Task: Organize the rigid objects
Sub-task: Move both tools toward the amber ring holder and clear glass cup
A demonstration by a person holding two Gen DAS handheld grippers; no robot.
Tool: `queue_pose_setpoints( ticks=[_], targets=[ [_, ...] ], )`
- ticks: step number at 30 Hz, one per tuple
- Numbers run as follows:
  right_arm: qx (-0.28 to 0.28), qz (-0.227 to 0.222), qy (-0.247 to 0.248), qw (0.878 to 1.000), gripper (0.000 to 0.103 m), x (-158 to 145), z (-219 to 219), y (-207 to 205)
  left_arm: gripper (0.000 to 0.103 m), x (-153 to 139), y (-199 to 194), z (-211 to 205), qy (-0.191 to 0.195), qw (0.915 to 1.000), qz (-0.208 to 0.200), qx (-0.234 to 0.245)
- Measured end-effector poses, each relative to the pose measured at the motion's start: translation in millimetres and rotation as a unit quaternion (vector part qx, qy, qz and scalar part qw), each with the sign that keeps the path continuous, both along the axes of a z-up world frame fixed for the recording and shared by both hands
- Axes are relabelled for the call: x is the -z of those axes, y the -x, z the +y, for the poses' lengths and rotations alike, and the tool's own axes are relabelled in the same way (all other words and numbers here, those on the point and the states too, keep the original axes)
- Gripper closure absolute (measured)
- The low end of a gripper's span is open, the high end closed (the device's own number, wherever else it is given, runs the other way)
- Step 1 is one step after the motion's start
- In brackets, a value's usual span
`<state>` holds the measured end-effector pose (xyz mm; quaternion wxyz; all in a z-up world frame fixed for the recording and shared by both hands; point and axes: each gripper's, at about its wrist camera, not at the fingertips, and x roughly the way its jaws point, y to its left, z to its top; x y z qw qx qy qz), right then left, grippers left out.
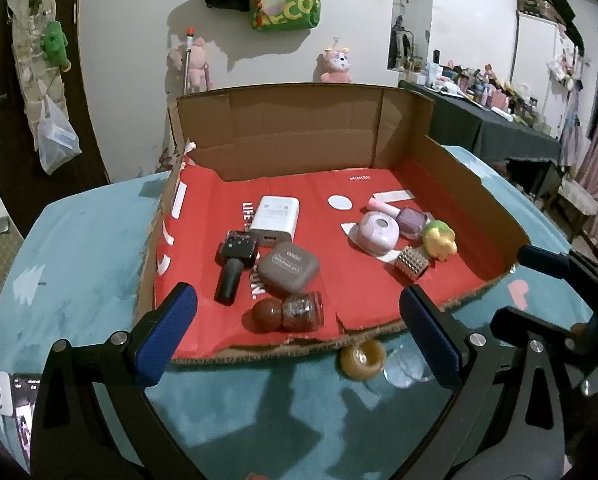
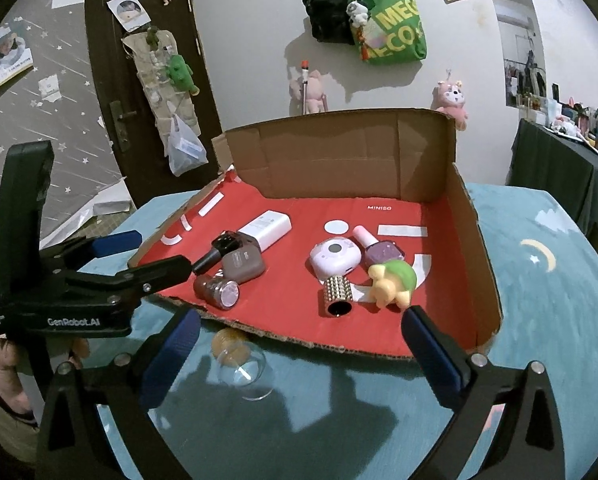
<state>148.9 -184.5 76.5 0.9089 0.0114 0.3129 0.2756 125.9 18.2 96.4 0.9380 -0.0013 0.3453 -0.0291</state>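
Both tongs are standing spread wide and empty. Through the left wrist camera, the left gripper (image 1: 295,328) is hovering at the near edge of the cardboard tray (image 1: 475,184), where the dark group — power bank (image 1: 275,218), toy microphone (image 1: 233,268), brown case (image 1: 289,266), brown jar (image 1: 293,312) — is lying left, pastel pieces right. Outside, a clear glass jar (image 1: 403,368) and its cork lid (image 1: 363,358) are waiting. Through the right wrist camera, the right gripper (image 2: 299,344) is facing the studded tube (image 2: 337,298) and turtle toy (image 2: 393,282); approaching the glass jar (image 2: 245,372) low and squarely would be suiting it best.
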Motion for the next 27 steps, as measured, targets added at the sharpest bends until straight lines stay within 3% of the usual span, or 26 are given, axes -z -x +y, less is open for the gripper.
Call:
queue_pose_setpoints(
  ticks=[14,27],
  targets=[
    [0.000,0.020,-0.014,1.000,0.000,12.0,-5.2,15.3,0.000,18.6,34.8,1.4,0.016,0.9996,0.022,0.011],
    [-0.012,0.055,0.008,0.998,0.000,40.0,17.5,18.8,0.000,50.6,49.0,3.6,0.010,0.9981,0.059,0.013]
  ],
)
